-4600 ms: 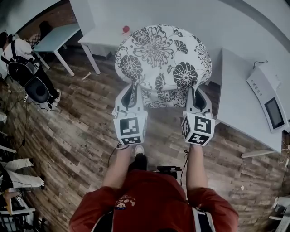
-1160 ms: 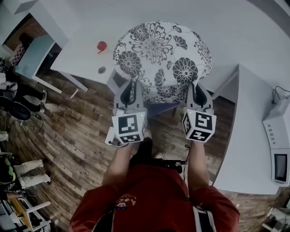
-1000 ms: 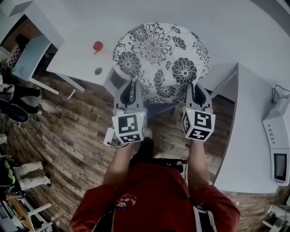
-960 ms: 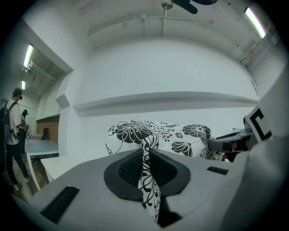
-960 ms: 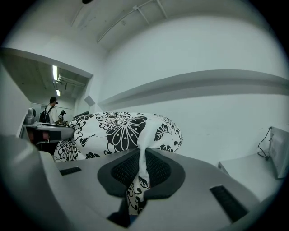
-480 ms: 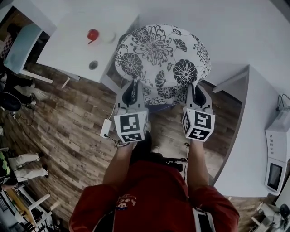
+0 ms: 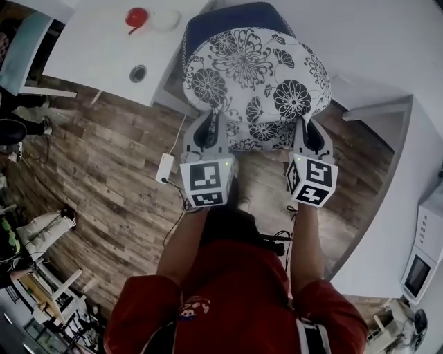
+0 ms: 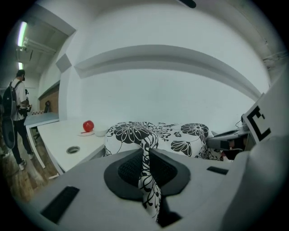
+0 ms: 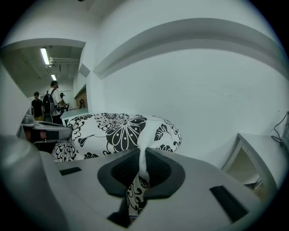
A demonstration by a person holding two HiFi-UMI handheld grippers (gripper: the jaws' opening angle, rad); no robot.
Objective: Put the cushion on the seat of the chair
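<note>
Two handheld tools, the left gripper [image 7: 210, 128] and the right gripper [image 7: 306, 135], each have their jaws pinched shut on the near edge of the round white cushion with black flower print [image 7: 256, 76], which is held up, hiding most of the dark blue chair [image 7: 235, 15] beside a white tabletop [image 7: 97, 52].

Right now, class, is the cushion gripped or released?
Gripped. The left gripper and right gripper each pinch the cushion's near edge; whether it touches the chair cannot be told.
</note>
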